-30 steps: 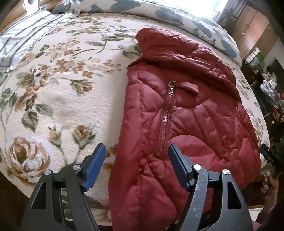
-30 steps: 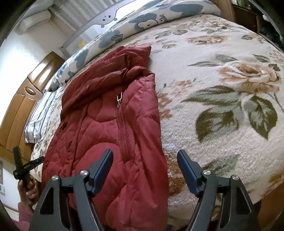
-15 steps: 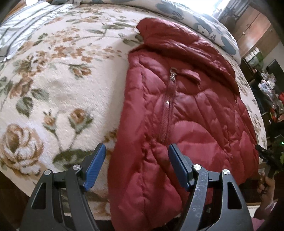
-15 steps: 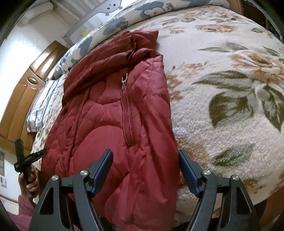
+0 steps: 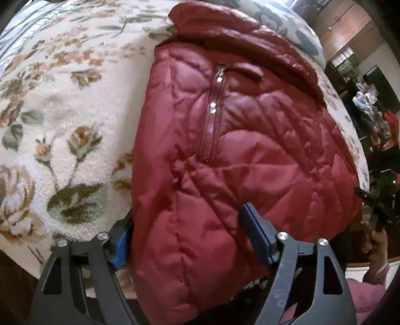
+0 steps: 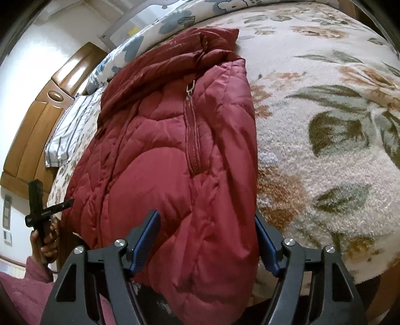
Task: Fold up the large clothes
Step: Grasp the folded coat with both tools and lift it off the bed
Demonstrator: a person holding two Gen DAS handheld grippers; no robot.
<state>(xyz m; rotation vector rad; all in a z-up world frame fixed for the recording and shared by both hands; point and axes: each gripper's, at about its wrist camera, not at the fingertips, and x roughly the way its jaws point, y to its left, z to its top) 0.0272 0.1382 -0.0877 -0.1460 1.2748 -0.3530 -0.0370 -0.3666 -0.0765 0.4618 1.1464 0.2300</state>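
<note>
A dark red quilted puffer jacket [image 5: 237,150] lies folded lengthwise on the floral bed cover, hem hanging over the near bed edge. It also shows in the right wrist view [image 6: 170,155]. My left gripper [image 5: 187,235] is open, its blue pads on either side of the jacket's left hem corner. My right gripper [image 6: 207,240] is open, straddling the jacket's right hem corner. Each gripper shows small in the other's view, the right one [image 5: 377,202] and the left one [image 6: 42,210].
The cream floral bed cover [image 5: 62,112] spreads to the left and, in the right wrist view [image 6: 325,125], to the right. A blue-patterned pillow [image 6: 175,17] and a striped pillow [image 6: 67,130] lie at the bed's head, by a wooden headboard [image 6: 37,120].
Both grippers have moved forward toward the bed, so the jacket's hem corners now sit between their open fingers. The jacket itself has not moved.
</note>
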